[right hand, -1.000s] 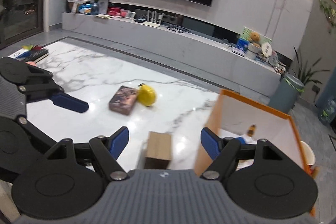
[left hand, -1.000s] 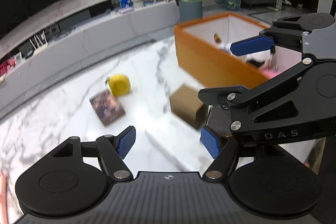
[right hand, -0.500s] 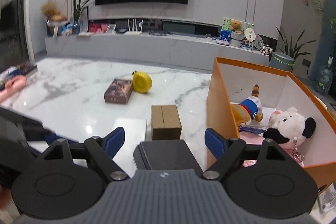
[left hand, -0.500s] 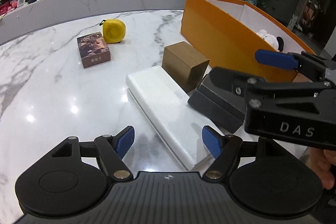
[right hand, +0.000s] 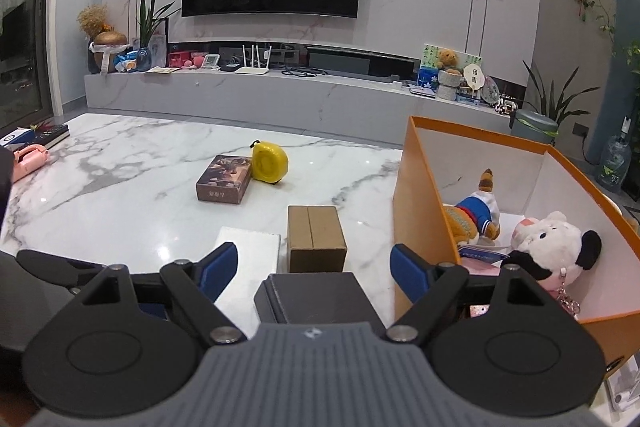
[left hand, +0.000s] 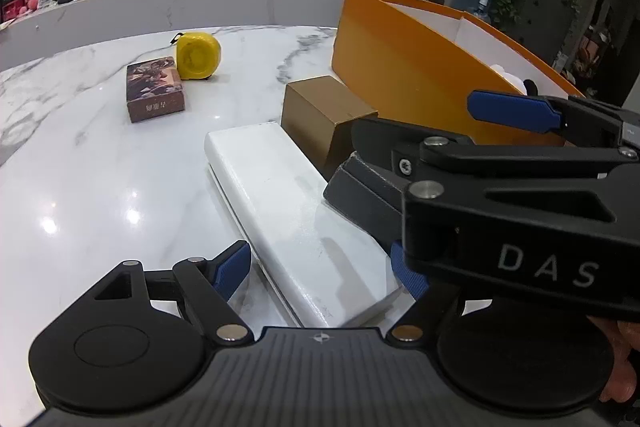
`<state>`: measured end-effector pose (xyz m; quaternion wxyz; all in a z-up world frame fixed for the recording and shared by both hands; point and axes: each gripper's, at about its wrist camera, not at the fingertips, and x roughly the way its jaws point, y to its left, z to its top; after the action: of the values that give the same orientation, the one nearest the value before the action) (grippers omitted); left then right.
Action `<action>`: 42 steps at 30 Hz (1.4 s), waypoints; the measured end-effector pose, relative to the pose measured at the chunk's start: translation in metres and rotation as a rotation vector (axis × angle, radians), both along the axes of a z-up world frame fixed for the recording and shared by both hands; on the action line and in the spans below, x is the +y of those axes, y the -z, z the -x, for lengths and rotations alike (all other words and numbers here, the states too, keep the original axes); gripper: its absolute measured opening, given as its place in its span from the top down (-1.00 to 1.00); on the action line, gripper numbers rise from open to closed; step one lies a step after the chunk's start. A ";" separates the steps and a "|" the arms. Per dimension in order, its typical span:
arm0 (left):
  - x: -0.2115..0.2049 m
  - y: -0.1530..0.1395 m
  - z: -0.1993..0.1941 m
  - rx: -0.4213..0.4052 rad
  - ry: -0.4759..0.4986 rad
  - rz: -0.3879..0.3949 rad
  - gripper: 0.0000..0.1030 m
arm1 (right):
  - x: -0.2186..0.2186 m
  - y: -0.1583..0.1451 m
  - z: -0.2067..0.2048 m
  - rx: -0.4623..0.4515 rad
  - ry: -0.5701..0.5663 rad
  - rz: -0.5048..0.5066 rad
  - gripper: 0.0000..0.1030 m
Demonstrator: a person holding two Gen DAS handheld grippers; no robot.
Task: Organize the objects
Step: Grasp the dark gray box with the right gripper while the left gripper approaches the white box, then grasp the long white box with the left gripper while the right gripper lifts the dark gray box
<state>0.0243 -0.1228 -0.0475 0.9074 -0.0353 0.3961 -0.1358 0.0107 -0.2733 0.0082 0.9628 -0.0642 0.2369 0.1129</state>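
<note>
On the marble table lie a long white box [left hand: 288,211], a dark grey box [right hand: 316,297], a brown cardboard box [right hand: 316,237], a picture-printed box [right hand: 224,179] and a yellow round object [right hand: 270,163]. My left gripper [left hand: 320,271] is open, its jaws straddling the near end of the white box. My right gripper [right hand: 314,271] is open, its jaws either side of the dark grey box [left hand: 360,195]. The right gripper also shows in the left wrist view [left hand: 500,187]. An orange bin [right hand: 416,195] at right holds plush toys [right hand: 556,243].
The orange bin's wall [left hand: 400,67] stands just right of the brown cardboard box [left hand: 320,107]. A pink item [right hand: 28,157] and books [right hand: 36,135] lie at the table's far left. A TV bench [right hand: 280,95] runs behind the table.
Both grippers have swung and come lower and closer over the boxes. The left one now frames the white box, the right one the dark grey box. Both stay open.
</note>
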 end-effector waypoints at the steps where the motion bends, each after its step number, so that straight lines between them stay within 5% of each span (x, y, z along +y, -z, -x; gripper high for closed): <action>1: 0.001 0.000 0.001 0.003 -0.003 0.008 -0.81 | -0.001 0.000 0.000 0.001 0.001 -0.002 -0.64; 11: -0.004 -0.001 0.003 0.029 0.003 -0.006 -0.85 | 0.003 0.000 0.005 -0.008 -0.016 0.009 -0.69; 20: 0.032 -0.014 0.007 0.079 -0.161 -0.145 -0.85 | 0.007 0.002 0.007 -0.004 -0.031 0.035 -0.71; 30: 0.032 -0.022 0.010 0.059 -0.128 -0.328 -0.85 | 0.019 0.009 -0.001 0.058 -0.036 0.147 -0.75; 36: 0.060 -0.022 -0.003 0.104 -0.150 -0.220 -0.84 | 0.037 0.010 -0.033 0.204 -0.118 0.319 -0.78; 42: 0.050 -0.016 -0.022 0.077 -0.035 -0.168 -0.83 | 0.052 0.025 -0.065 0.409 -0.233 0.491 -0.83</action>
<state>0.0460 -0.0725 -0.0314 0.8934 0.0291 0.4402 -0.0848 0.0758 -0.2211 -0.0173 0.8318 -0.2966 0.4365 0.1722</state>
